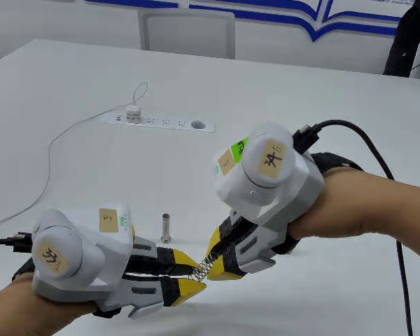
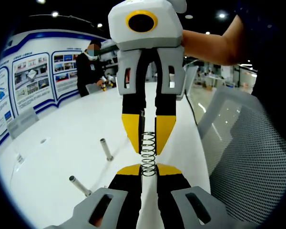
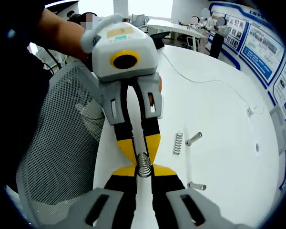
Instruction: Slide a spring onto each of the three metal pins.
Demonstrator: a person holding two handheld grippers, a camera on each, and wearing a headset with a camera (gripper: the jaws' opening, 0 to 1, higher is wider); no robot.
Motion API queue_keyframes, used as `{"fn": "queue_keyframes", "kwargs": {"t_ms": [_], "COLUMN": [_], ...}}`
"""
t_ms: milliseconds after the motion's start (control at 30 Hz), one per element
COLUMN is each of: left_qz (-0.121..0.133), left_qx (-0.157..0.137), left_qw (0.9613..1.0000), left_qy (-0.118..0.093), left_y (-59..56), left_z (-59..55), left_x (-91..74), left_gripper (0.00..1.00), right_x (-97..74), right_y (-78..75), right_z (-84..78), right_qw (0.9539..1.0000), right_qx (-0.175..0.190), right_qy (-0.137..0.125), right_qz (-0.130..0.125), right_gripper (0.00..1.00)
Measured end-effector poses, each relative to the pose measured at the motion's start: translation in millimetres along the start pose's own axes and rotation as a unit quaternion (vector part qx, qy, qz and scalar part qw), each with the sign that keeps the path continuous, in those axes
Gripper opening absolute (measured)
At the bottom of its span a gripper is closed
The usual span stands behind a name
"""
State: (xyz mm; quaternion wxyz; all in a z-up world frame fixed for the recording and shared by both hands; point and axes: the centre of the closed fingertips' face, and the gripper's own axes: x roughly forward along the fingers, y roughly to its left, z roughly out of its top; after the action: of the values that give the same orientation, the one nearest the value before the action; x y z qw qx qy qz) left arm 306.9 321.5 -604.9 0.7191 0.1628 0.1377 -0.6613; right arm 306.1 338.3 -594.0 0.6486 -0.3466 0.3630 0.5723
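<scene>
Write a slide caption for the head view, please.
Left tool and right tool each grip an end of one spring over a white table, a metal pin standing behind.

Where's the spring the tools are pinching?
In the head view the spring sits low in the middle, pinched between the tips of the left tool and right tool, near an upright metal pin.

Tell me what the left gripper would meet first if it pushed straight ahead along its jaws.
The left gripper would drive into the spring it shares with the right gripper, whose yellow tips face it head-on just beyond. Hardly any free travel, it seems.
</scene>
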Motion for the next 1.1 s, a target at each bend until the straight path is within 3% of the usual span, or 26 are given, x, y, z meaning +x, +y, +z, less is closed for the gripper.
{"fn": "queue_keyframes", "kwargs": {"t_ms": [667,900,1100], "left_qz": [0.000,0.003,0.017], "left_qx": [-0.002,-0.006,-0.017], "left_qw": [1.0000,1.0000,0.9997], "left_qy": [-0.004,-0.006,-0.008], "left_y": [1.5,2.5,9.9], "left_z": [0.1,0.4,-1.9], "left_x": [2.6,0.6,-6.1], "left_gripper": [0.11,0.19,0.25], "right_x": [0.9,-3.2,-9.9], "right_y": [-1.2,-7.4,-14.7], "right_z": [7.8,2.5,-4.4], "right_qw": [1.0000,1.0000,0.9998], "right_qx": [0.000,0.003,0.011], "right_qy": [-0.003,0.004,0.008], "right_qz": [0.002,-0.005,-0.015], "right_gripper": [0.12,0.12,0.12]}}
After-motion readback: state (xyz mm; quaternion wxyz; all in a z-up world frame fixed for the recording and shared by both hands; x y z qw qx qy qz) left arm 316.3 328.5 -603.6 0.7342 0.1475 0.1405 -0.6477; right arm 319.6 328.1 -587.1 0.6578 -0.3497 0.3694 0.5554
